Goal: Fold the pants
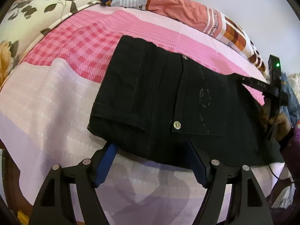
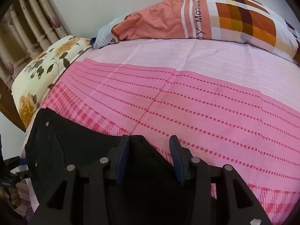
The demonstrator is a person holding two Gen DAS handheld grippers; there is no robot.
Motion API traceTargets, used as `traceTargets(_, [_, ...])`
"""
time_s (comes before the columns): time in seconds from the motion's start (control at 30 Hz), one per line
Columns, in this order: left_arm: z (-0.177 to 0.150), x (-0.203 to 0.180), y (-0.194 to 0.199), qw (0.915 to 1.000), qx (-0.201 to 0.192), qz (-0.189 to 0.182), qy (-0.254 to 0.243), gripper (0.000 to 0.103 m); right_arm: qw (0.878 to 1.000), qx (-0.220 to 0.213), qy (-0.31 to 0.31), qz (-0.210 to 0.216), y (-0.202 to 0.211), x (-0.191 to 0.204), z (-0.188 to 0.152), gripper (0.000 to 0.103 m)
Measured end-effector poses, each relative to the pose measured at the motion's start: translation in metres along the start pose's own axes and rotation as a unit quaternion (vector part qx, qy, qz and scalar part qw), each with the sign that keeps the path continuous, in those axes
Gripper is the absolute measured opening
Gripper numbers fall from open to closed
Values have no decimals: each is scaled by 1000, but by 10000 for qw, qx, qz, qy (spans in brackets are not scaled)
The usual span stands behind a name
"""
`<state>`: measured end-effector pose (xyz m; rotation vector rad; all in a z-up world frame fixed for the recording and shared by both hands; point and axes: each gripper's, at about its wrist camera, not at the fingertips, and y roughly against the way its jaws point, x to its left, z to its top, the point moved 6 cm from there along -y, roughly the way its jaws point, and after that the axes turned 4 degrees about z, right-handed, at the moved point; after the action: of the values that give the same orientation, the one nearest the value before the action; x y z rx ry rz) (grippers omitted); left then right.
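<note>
Black jeans (image 1: 168,97) lie folded into a compact rectangle on the pink bed sheet (image 1: 78,45), back pocket with metal rivets facing up. My left gripper (image 1: 150,157) is open at the jeans' near edge, its blue-padded fingers (image 1: 105,163) wide apart, with the fabric edge lying over the fingertips. In the right wrist view the jeans (image 2: 78,153) fill the lower left. My right gripper (image 2: 150,148) is open over the jeans' far corner, holding nothing. It also shows at the right edge of the left wrist view (image 1: 273,91).
An orange, white and checked pillow (image 2: 215,20) lies along the wall at the bed's far side. A floral cushion (image 2: 46,69) sits at the far left corner. Curtains (image 2: 28,28) hang behind it. More clothes (image 1: 290,93) lie at the right.
</note>
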<state>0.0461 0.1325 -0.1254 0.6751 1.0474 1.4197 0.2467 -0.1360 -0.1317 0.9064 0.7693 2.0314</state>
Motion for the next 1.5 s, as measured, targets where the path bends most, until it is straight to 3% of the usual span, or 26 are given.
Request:
traceTargets(0.27, [0, 9, 2, 9998, 67, 156, 108, 74, 9980, -440, -440, -95, 20, -4, 3, 45])
traceTargets(0.53, [4, 11, 13, 9978, -171, 625, -125, 74, 9871, -940, -1297, 76, 68, -21, -8, 48])
traceTargets(0.8, [6, 4, 16, 9953, -259, 854, -384, 74, 9749, -1290, -1815, 9, 134, -37, -50, 50])
traceTargets(0.97, [9, -1, 25, 9942, -399, 874, -474, 74, 9639, -1570, -2103, -451, 196, -61, -88, 51])
traceTargets(1.07, [11, -6, 32, 9932, -534, 879, -547, 74, 9441, -1856, -2580, -882, 250, -94, -126, 52])
traceTargets(1.17, [11, -9, 32, 9935, -547, 824, -571, 74, 9159, -2010, -3185, -1390, 304, -137, -179, 52])
traceTargets(1.33, [11, -15, 32, 9955, -509, 645, -475, 74, 8413, -2432, -4485, -1787, 377, -193, -290, 54])
traceTargets(1.5, [20, -34, 45, 9938, -707, 667, -537, 74, 7684, -3008, -5502, -1280, 406, -214, -371, 54])
